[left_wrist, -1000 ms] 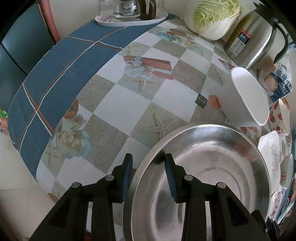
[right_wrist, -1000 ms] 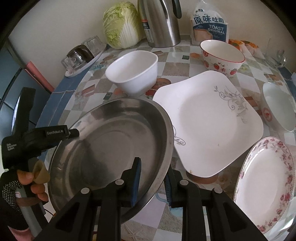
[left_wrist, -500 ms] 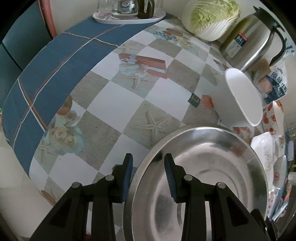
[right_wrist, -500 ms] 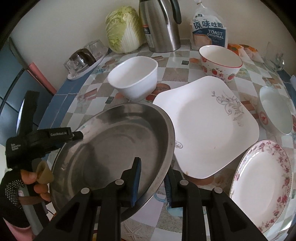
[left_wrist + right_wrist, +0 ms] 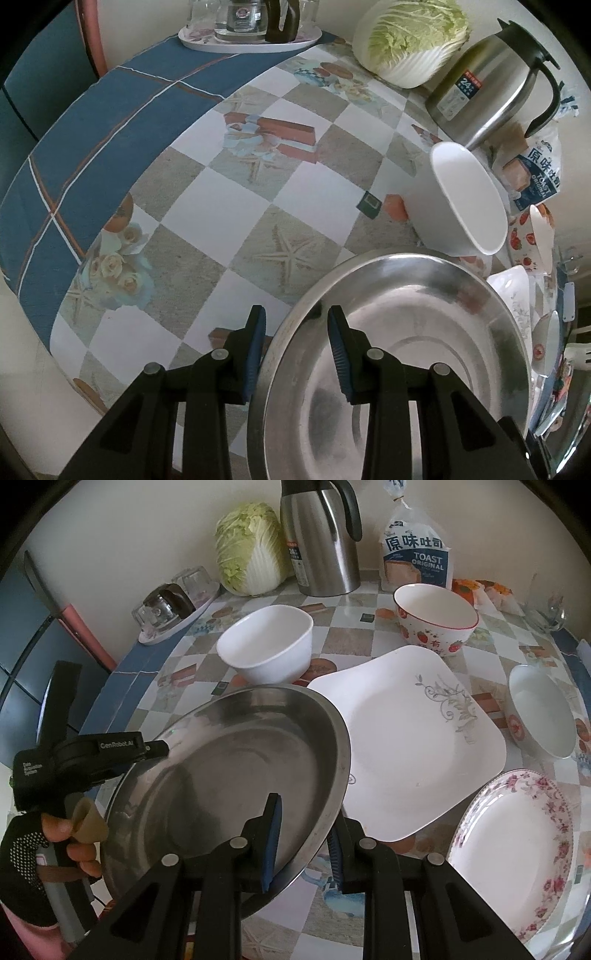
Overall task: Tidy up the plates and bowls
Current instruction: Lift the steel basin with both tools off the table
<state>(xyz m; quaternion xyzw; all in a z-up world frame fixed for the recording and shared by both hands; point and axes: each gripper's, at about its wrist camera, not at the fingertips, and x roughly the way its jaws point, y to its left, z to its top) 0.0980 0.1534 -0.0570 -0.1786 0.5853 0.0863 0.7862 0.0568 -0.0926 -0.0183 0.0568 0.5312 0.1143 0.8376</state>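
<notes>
A wide steel basin [image 5: 406,350] hangs tilted over the near left part of the table, held by its rim from two sides. My left gripper [image 5: 295,347] is shut on its left rim, one blue pad inside and one outside. My right gripper [image 5: 304,838] is shut on the basin [image 5: 240,775] at its near right rim. The left gripper [image 5: 155,748] shows there too, in a gloved hand. The basin's right edge overlaps a square white plate [image 5: 406,738]. Behind it stands a plain white bowl [image 5: 266,644].
A strawberry-patterned bowl [image 5: 436,620], a small bowl [image 5: 539,709] and a rose-rimmed round plate [image 5: 513,849] lie to the right. A cabbage [image 5: 251,550], steel thermos [image 5: 317,542], toast bag [image 5: 415,554] and tray of glasses [image 5: 173,602] line the back. The table's round edge [image 5: 55,206] curves at left.
Both grippers keep their hold on the basin. The views have drifted slightly, so the bowls and plates sit a little lower in the right wrist view.
</notes>
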